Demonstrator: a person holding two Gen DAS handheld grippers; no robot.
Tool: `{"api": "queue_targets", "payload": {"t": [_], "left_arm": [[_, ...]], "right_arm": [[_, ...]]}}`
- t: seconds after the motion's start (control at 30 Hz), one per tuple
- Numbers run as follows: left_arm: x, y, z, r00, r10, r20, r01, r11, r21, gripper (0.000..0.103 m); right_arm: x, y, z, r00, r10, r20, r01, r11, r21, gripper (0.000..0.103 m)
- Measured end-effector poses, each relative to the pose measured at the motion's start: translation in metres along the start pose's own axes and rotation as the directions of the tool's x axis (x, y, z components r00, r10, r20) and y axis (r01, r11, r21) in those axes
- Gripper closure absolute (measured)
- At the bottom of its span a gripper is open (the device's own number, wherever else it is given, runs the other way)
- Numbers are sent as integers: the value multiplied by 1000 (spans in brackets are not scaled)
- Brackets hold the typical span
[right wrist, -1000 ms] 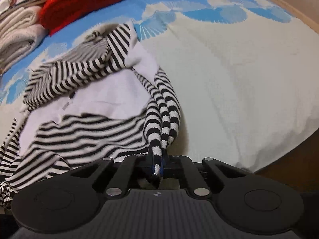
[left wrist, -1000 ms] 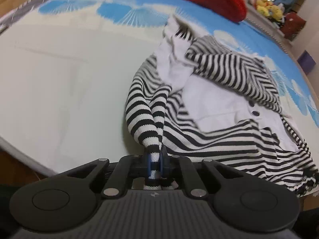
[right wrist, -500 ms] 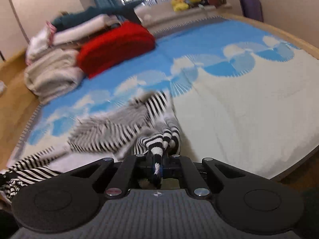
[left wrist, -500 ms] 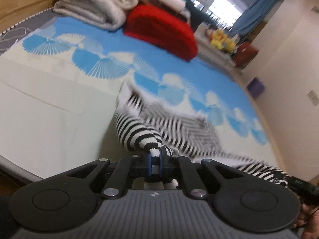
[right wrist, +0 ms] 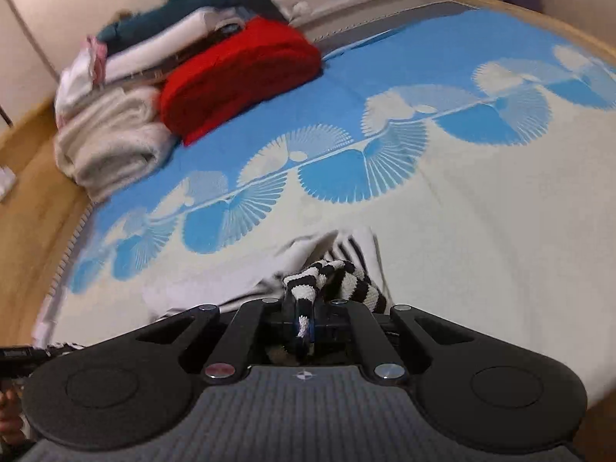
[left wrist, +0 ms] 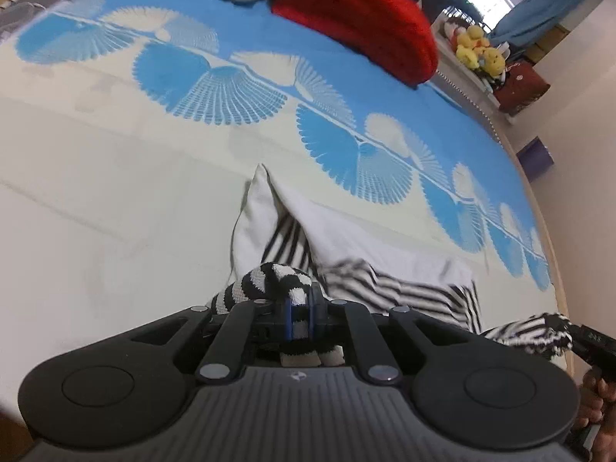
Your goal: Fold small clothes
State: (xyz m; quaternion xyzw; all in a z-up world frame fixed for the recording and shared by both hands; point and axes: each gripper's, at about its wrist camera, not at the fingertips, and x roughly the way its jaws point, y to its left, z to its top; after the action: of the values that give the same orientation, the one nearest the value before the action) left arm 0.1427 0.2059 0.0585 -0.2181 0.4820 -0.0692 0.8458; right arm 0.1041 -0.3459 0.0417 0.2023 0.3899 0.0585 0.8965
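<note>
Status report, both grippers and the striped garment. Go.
Left gripper shut on striped garment. Right gripper shut on it too. Garment held between both over the bedspread. Nothing in the way.

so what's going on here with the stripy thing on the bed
A person holds a gripper in each hand and is folding a small black-and-white striped garment on a bed with a blue and cream cover. The left gripper is shut on a striped cuff, and the right gripper is shut on another striped end. The garment's white part lies bunched on the cover ahead of both. A red folded item and pale blankets sit at the far end.
</note>
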Motion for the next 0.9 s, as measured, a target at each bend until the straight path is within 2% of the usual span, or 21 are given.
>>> {"api": "queue_targets", "payload": {"t": [0.07, 0.17, 0.2, 0.3, 0.4, 0.57, 0.7, 0.83, 0.9], "left_arm": [[24, 11, 12, 1000, -17, 1, 17, 1000, -17, 93], [41, 22, 19, 999, -46, -7, 46, 996, -82, 90], [39, 21, 22, 999, -46, 13, 47, 995, -83, 86], [28, 3, 25, 995, -33, 94, 33, 999, 4, 70], [21, -5, 22, 993, -16, 115, 10, 998, 54, 68], [12, -3, 15, 993, -9, 115, 7, 1000, 23, 68], [5, -7, 6, 993, 1, 118, -6, 999, 43, 68], [0, -19, -2, 993, 16, 114, -30, 992, 125, 65], [-1, -27, -2, 995, 20, 96, -37, 982, 183, 57]], "right_arm": [[38, -3, 17, 999, -3, -38, 3, 1000, -1, 99], [76, -11, 26, 997, -17, -70, 18, 1000, 16, 97], [84, -17, 25, 997, -15, -71, 18, 999, 39, 97], [100, -26, 24, 994, -42, -101, 50, 995, 81, 94], [106, -21, 26, 993, -48, -104, 54, 997, 52, 91], [104, -20, 25, 991, -71, -110, 77, 996, 49, 78], [94, -17, 25, 995, -80, -66, 83, 996, 44, 68], [85, -19, 26, 996, -70, -50, 73, 995, 62, 68], [80, -21, 27, 997, -66, -34, 67, 996, 55, 68]]}}
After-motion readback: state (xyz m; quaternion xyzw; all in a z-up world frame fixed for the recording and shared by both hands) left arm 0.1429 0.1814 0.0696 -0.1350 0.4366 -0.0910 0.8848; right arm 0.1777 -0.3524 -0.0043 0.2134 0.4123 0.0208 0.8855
